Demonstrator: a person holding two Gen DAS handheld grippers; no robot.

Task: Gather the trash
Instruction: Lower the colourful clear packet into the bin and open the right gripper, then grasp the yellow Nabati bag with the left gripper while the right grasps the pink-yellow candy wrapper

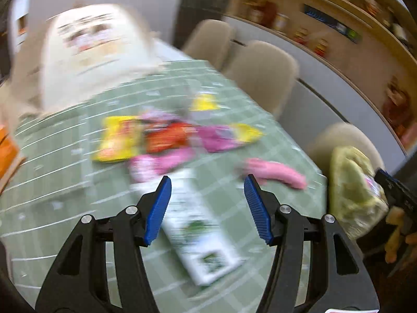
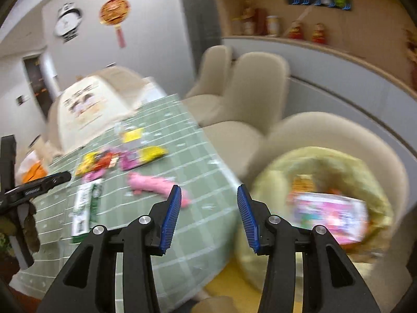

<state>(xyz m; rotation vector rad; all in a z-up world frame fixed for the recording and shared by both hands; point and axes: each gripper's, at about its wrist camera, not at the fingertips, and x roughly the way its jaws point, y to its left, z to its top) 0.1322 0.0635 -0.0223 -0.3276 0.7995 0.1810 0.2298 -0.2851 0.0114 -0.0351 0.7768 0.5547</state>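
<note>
Wrappers lie on the green checked tablecloth (image 1: 65,195): a yellow packet (image 1: 118,138), an orange-red one (image 1: 168,137), purple ones (image 1: 216,138) and a pink one (image 1: 276,173). A white and green carton (image 1: 200,229) lies flat just under and ahead of my left gripper (image 1: 207,182), which is open with nothing between its pads. My right gripper (image 2: 208,191) is open and empty over the table's right edge. To its right a yellow-green bag (image 2: 375,180) sits on a chair, holding a pink and white packet (image 2: 331,215). The same carton (image 2: 86,206) and pink wrapper (image 2: 153,186) show in the right wrist view.
A large cream bag with print (image 1: 88,52) stands at the table's far end. Beige chairs (image 2: 250,91) line the right side below a shelf with jars (image 2: 294,28). An orange thing (image 1: 6,151) lies at the left edge. The left gripper's body (image 2: 36,186) shows at left.
</note>
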